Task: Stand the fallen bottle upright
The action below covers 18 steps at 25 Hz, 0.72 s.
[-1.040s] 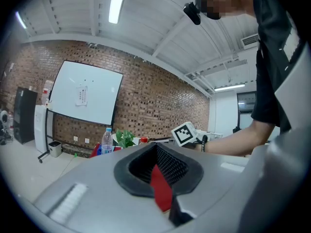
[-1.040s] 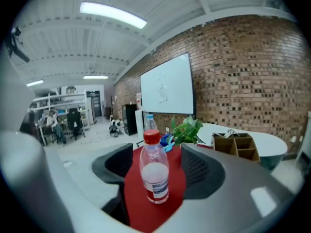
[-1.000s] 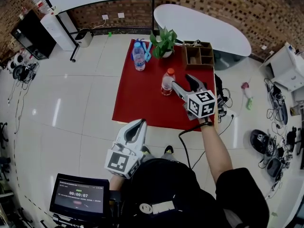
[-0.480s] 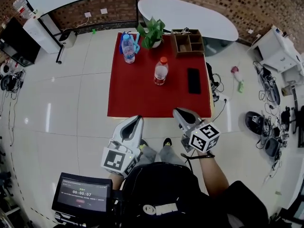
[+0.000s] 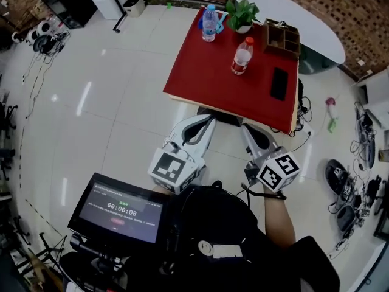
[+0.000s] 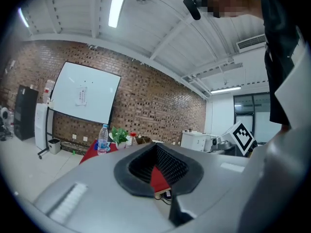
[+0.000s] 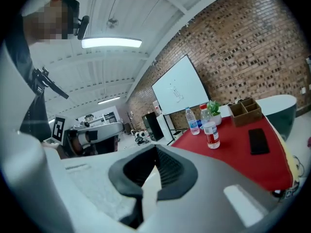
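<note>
Orange-capped bottle [image 5: 242, 56] stands on its base on the red bench [image 5: 200, 81], long axis vertical, cap up, apart from everything round it; judged from this, the righting is done and nothing on the cloth lies fallen. Neighbours: blue-capped bottle [image 5: 209, 23] upright at the far left corner beside the potted plant [image 5: 242, 12]; wooden organiser [image 5: 283, 37] at the far right; dark phone [image 5: 279, 83] flat on the cloth to the bottle's right. Right gripper [image 5: 250, 132] is off the bench on the near side, below its front edge in the head view; jaws closed together, nothing between them (the hollow behind the pads shows only background in the right gripper view). Left gripper [image 5: 203, 123] is beside it, also short of the bench edge; jaws likewise together and empty, only red cloth showing through the hollow. Key relation: the bottle lies ahead of both grippers, well apart from each, across the near half of the bench; it sits almost straight ahead of the right one and further off-line from the left, so the right hand is the nearer. In the right gripper view it appears above and right of the jaw line. Judgement: any further grasp would need those jaws opened first and a side approach across the vertical axis.
</note>
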Tool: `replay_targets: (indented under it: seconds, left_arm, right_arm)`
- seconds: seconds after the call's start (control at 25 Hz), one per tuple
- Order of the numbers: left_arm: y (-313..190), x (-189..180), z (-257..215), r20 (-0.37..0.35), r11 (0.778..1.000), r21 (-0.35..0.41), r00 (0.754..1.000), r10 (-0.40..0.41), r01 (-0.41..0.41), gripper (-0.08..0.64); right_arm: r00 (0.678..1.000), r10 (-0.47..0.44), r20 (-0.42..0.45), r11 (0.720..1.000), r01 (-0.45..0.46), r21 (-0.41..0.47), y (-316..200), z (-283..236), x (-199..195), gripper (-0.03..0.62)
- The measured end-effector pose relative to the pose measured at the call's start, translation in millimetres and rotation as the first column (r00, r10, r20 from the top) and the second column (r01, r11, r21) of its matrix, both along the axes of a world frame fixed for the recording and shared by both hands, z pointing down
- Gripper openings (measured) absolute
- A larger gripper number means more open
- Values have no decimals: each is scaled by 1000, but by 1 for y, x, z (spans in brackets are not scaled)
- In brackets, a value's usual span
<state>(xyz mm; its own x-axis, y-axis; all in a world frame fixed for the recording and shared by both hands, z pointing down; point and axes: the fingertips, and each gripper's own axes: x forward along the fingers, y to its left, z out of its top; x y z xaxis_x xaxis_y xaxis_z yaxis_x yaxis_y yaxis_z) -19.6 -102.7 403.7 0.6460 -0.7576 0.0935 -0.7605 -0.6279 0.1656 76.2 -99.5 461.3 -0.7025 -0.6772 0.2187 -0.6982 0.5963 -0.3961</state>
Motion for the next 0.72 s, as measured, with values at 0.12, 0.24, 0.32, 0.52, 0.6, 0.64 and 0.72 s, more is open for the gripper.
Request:
replay_targets:
  seconds: [0.12,0.24,0.32,0.52,0.6,0.64,0.72]
  left_arm:
    - [68,7,-9,12,999,15,999,-31,31,3]
    - [125,8,-20,33,999,23,998,-47,46,3]
    - [138,10,-25,46,999,21,998,-48,47,3]
    - [139,25,-40,51,999,11,998,-36,36,3]
    - [141,32,-44,46,1000,16,999,-19,18,3]
    - [144,35,-43,43,1000,15,999,-8,8,3]
    - [150,39,-38,37,1000,12,999,9,-9,3]
  right_arm:
    - [999,-26,26,1000,25,9,69,-5,-3,3]
    - [998,-52,33,998,51,40,128,-18,-11,3]
    - [998,-62,27,997,61,54,141,-28,-14,3]
    - [998,-55,19,991,52,127,141,-69,-7,3]
    - [999,-35,-17,984,38,173,142,-81,-3,3]
    - [999,-24,-37,982,30,187,144,-83,-3,3]
    - [997,-5,-72,982,18,190,150,-76,-4,3]
